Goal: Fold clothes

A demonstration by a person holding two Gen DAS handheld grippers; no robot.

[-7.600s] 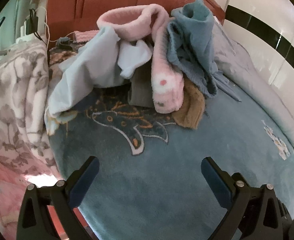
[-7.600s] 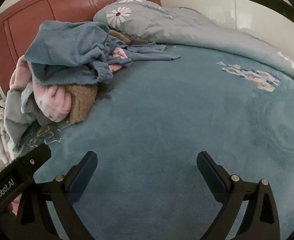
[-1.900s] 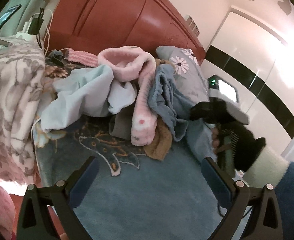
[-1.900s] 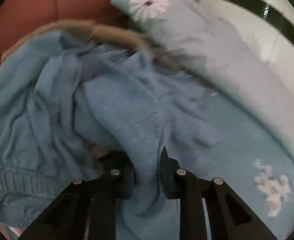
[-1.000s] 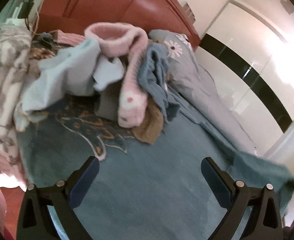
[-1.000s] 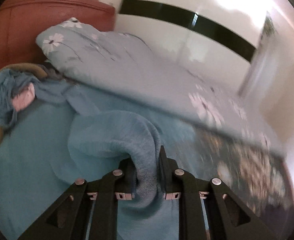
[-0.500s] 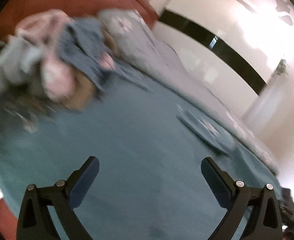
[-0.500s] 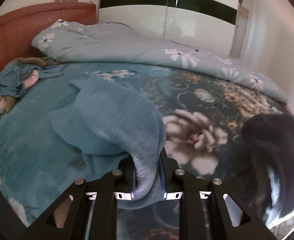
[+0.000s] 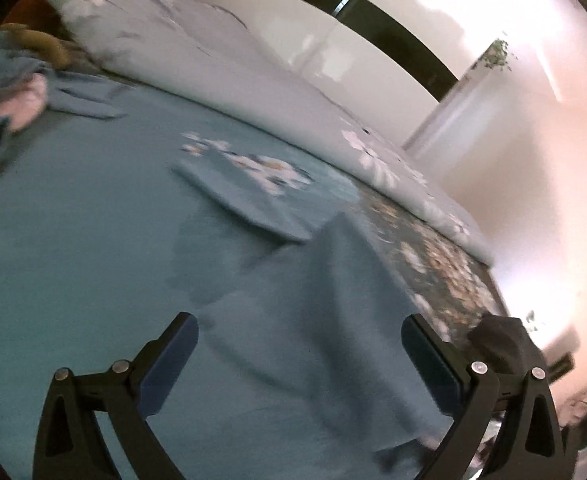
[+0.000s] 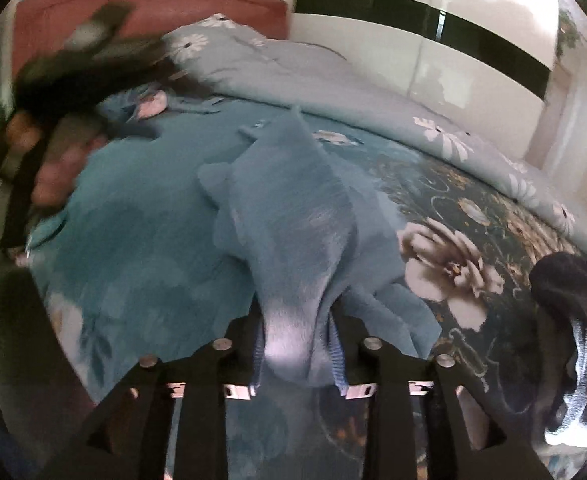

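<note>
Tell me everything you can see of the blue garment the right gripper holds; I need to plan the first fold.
The blue garment looks like a soft, fuzzy knit in dusty blue. The right gripper is shut on one bunched end, where a ribbed edge shows by the fingers. From there it stretches away across the bedspread, creased along its length, a flap sticking out to the left. The left wrist view shows it draped over the bed between the open left gripper fingers, apparently untouched. Its type is unclear.

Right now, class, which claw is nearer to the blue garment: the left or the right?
The right. The right claw is shut on the blue garment, pinching one end of it. The left claw is open and grips nothing, with the garment's cloth spread just ahead of it.
</note>
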